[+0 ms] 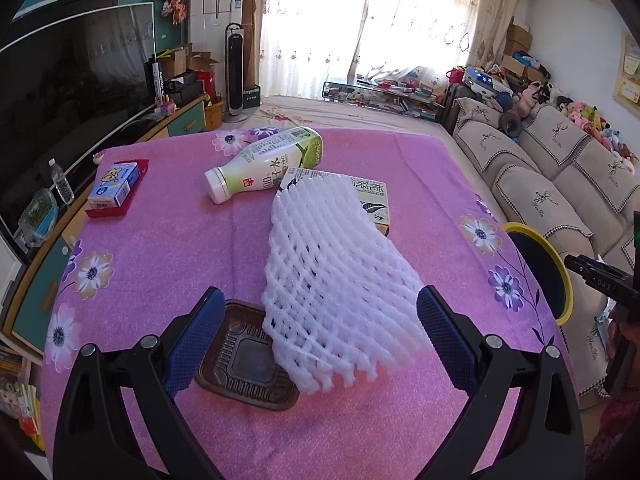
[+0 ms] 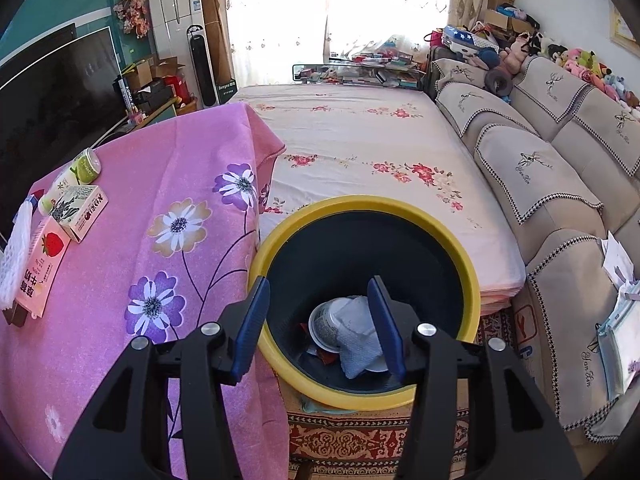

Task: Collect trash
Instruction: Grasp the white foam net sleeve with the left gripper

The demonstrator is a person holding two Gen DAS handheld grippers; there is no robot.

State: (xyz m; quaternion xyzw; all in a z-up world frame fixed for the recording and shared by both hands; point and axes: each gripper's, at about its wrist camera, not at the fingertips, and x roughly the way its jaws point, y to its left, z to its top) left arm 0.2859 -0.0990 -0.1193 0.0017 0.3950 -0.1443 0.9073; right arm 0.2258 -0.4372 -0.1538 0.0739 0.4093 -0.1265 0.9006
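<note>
A white foam fruit net (image 1: 332,276) lies draped over a brown plastic tray (image 1: 236,364) and a green tea carton (image 1: 374,202) on the pink flowered tablecloth (image 1: 160,248). My left gripper (image 1: 320,292) stands open and wide, with the net between its blue pads and neither pad pressing on it. A green-and-white bottle (image 1: 264,162) lies on its side behind the net. My right gripper (image 2: 319,280) hangs open and empty over the yellow-rimmed black bin (image 2: 360,202). Inside the bin lie a cup (image 2: 326,322) and a white cloth (image 2: 356,334). A strawberry milk carton (image 2: 42,268) lies near the table's edge.
A small blue box (image 1: 114,184) rests on a red item at the table's left. The bin stands on a patterned rug (image 2: 360,440) between the table and a beige sofa (image 2: 540,184). A low bed with a floral sheet (image 2: 360,136) lies beyond. A television (image 1: 60,80) fills the left side.
</note>
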